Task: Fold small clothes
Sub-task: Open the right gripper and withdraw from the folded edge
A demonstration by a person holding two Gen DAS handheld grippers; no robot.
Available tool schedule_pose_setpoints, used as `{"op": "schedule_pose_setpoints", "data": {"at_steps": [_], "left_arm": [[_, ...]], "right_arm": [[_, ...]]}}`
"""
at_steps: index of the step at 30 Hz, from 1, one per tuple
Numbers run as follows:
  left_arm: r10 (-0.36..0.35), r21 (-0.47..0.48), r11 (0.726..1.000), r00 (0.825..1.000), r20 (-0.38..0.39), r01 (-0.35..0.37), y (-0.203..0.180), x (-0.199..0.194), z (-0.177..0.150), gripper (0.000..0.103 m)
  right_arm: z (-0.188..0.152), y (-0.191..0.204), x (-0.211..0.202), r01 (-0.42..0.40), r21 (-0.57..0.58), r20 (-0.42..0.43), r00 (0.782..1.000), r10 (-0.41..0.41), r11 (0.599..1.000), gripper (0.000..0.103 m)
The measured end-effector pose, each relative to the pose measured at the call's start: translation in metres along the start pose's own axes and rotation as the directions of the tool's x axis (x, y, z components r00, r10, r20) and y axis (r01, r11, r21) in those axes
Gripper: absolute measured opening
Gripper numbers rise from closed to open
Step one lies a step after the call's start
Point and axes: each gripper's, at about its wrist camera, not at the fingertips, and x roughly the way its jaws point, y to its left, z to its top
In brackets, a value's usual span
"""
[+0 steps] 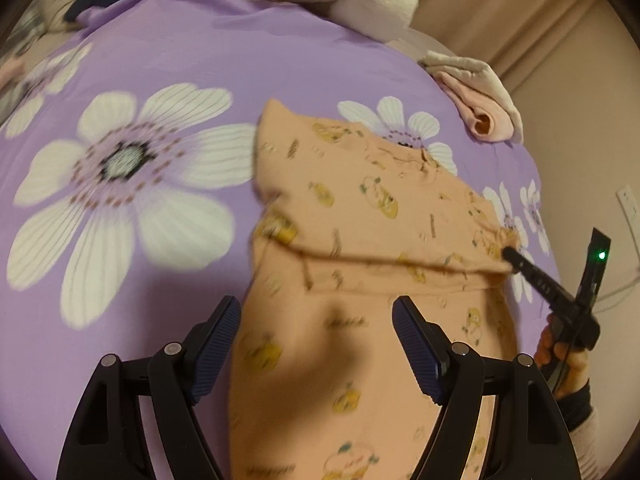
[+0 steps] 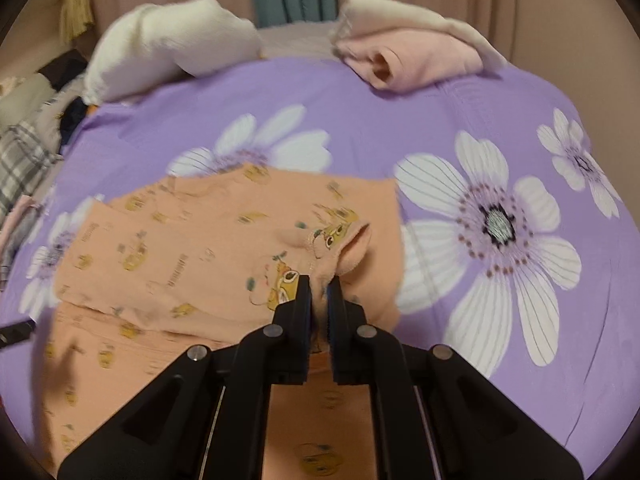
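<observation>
**Q:** What does the figure show, and where is the garment?

**A:** A small peach garment (image 1: pixel 360 208), printed with yellow cartoon figures, lies on a purple flowered bedspread (image 1: pixel 168 60). In the left wrist view it runs from centre frame down to 6 o'clock. One part is already turned over the rest, with its folded edge crossing the cloth toward 3 o'clock.

**Q:** How do the two grippers stand?

**A:** The right gripper (image 2: pixel 319 286) is pinched closed on a puckered edge of the garment; cloth bulges out between its jaws. In the left wrist view its tip meets the cloth at the 3 o'clock end of the fold. The left gripper (image 1: pixel 316 344) hovers with jaws spread wide over the lower part of the garment, gripping nothing.

**Q:** How is this fold best carried out?

**A:** Probably by carrying the pinched edge low and level across the garment, so that the layer beneath does not drag. The free left gripper could press the cloth near 6 o'clock as an anchor. The edges should be lined up before release, since a thin pinch may slip.

**Q:** What else lies on the bed?

**A:** A folded pink and cream pile (image 2: pixel 416 52) sits at 1 o'clock in the right wrist view, well apart, and a white bundle (image 2: pixel 168 44) at 11 o'clock.
</observation>
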Motion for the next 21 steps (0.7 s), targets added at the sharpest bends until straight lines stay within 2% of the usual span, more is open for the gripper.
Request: {"op": "schedule_pose_setpoints", "data": {"at_steps": [2, 4, 6, 9, 14, 18, 21], "left_arm": [[-0.001, 0.03, 1.0, 1.0, 0.008, 0.001, -0.009, 0.005, 0.009, 0.077], [-0.006, 0.06, 0.998, 1.0, 0.023, 0.004, -0.015, 0.009, 0.017, 0.077], [-0.01, 0.076, 0.997, 0.999, 0.036, 0.007, -0.02, 0.012, 0.023, 0.077], [-0.005, 0.089, 0.996, 0.999, 0.052, 0.0, -0.023, 0.02, 0.03, 0.077], [0.055, 0.099, 0.993, 0.998, 0.03, -0.057, -0.016, 0.04, 0.029, 0.067], [0.104, 0.098, 0.99, 0.994, -0.016, -0.102, -0.002, 0.055, 0.019, 0.067], [0.105, 0.115, 0.988, 0.994, -0.008, -0.103, -0.002, 0.053, 0.016, 0.067]], "right_arm": [[-0.002, -0.006, 0.006, -0.02, 0.023, -0.041, 0.999, 0.021, 1.0, 0.013], [-0.002, -0.013, 0.001, -0.041, 0.06, -0.022, 0.999, 0.042, 0.997, 0.024], [0.001, -0.019, -0.009, -0.057, 0.089, 0.032, 0.998, 0.055, 0.994, 0.024], [0.005, -0.024, -0.013, -0.105, 0.116, 0.063, 0.993, 0.098, 0.988, 0.024], [-0.003, -0.013, 0.0, -0.116, 0.07, 0.007, 0.993, 0.115, 0.991, 0.018], [-0.018, -0.016, 0.014, -0.081, 0.056, -0.046, 0.995, 0.083, 0.995, 0.019], [-0.025, -0.017, 0.02, -0.06, 0.034, -0.062, 0.996, 0.062, 0.998, 0.017]]}}
